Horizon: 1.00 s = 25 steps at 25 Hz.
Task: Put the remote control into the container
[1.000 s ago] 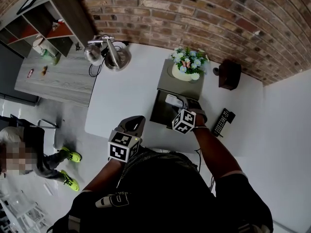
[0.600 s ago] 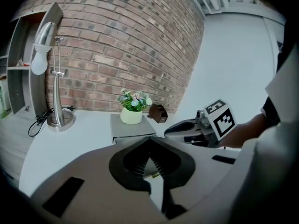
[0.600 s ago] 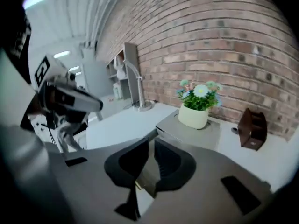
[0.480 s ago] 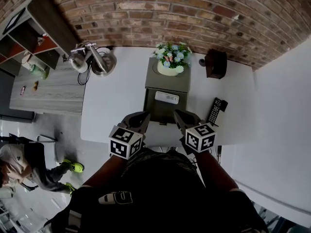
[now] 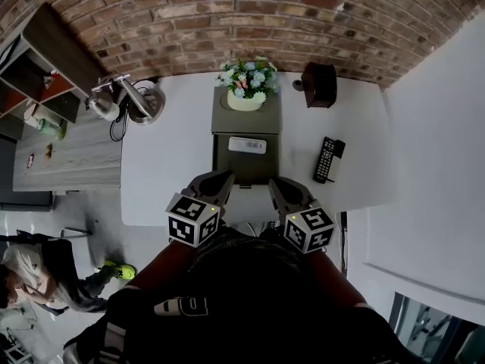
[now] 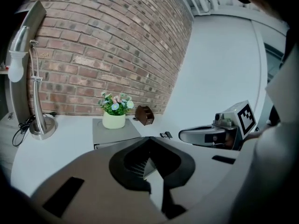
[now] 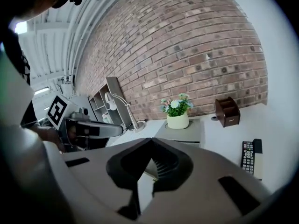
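At the white table (image 5: 167, 158) against brick wall (image 5: 227, 21), left gripper (image 5: 222, 179) and right gripper (image 5: 277, 184) have closed fingers.

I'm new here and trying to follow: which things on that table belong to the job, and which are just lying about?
Job: white remote control, lying inside the grey container.
Lying about: flower pot on the container's top; black remote on the table; brown wooden holder; desk lamp.

Two remotes (image 5: 324, 160) (one white), one lamp (image 5: 121, 101), one container (image 5: 261, 167)
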Motion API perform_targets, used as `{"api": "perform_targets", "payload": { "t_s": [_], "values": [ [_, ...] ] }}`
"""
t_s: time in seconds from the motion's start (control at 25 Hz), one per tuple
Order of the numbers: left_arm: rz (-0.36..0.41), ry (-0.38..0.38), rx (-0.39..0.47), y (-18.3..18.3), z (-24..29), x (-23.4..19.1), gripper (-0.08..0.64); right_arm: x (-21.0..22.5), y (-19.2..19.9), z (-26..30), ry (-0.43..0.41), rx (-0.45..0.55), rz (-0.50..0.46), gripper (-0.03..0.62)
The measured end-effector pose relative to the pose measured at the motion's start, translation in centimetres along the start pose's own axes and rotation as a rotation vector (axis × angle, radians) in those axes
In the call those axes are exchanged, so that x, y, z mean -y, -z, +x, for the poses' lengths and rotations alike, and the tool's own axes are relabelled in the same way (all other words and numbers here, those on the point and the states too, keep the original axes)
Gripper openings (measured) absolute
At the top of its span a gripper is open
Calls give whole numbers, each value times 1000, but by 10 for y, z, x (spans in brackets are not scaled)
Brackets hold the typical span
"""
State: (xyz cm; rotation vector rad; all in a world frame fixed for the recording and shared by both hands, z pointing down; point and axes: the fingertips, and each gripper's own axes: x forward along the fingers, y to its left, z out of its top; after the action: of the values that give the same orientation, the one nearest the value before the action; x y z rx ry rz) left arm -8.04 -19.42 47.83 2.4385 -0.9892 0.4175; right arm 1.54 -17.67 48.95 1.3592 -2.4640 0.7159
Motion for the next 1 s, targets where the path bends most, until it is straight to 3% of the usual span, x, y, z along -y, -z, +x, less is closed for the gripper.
{"api": "perform_targets", "payload": {
  "t_s": [0.32, 0.48, 0.6, 0.76, 0.88, 1.0],
  "values": [
    [70, 52, -34, -1, 16, 16, 3, 18, 10, -6, 57, -17, 14, 9],
    [57, 57, -19, -5, 25, 19, 3, 47, 17, -13, 119, -18, 76, 9],
    [70, 58, -38, -2, 33, 21, 4, 94, 37, -21, 250, -39, 138, 11],
    [87, 51, -140, 21, 46, 24, 3, 169, 85, -32, 462, -118, 171, 23],
    [101, 35, -181, 30, 54, 25, 4, 219, 127, -39, 572, -207, 194, 121],
    [103, 20, -189, 30, 58, 24, 3, 251, 150, -40, 619, -266, 255, 200]
  ]
}}
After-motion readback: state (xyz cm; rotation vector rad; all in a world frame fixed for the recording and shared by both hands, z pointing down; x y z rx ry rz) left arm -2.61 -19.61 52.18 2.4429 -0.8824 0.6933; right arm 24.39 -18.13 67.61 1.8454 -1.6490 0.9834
